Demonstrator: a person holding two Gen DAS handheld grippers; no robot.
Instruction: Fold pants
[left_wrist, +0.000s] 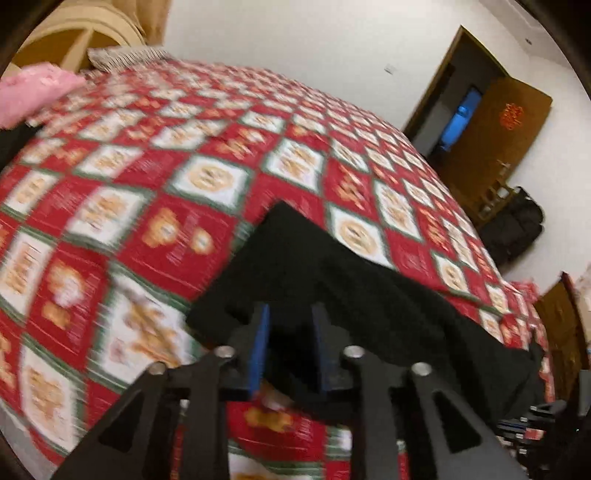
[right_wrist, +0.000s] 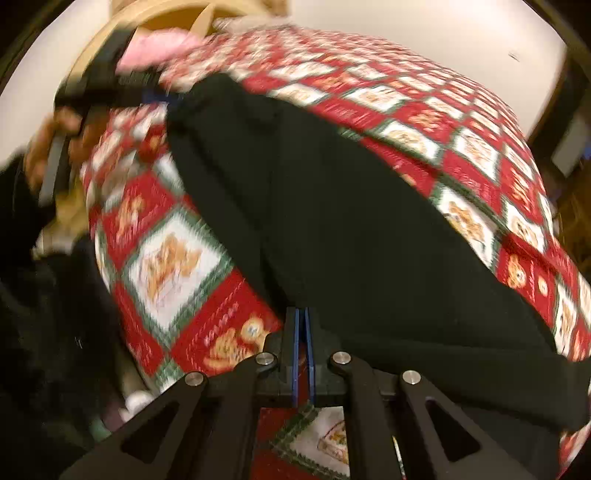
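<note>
Black pants (left_wrist: 332, 280) lie on a bed with a red, white and green patterned cover (left_wrist: 147, 166). My left gripper (left_wrist: 291, 317) has its blue pads (left_wrist: 260, 350) a little apart with a fold of the black cloth between them, lifted off the cover. In the right wrist view the pants (right_wrist: 332, 221) stretch across the cover (right_wrist: 173, 258). My right gripper (right_wrist: 303, 314) has its pads almost together, pinching the near edge of the pants. The left gripper also shows far off in that view (right_wrist: 159, 92), at the pants' other end. Both views are blurred.
A pink pillow (left_wrist: 33, 88) and a wooden headboard (left_wrist: 85, 33) are at the bed's far end. An open brown door (left_wrist: 491, 140) and a black bag (left_wrist: 513, 225) stand by the white wall on the right.
</note>
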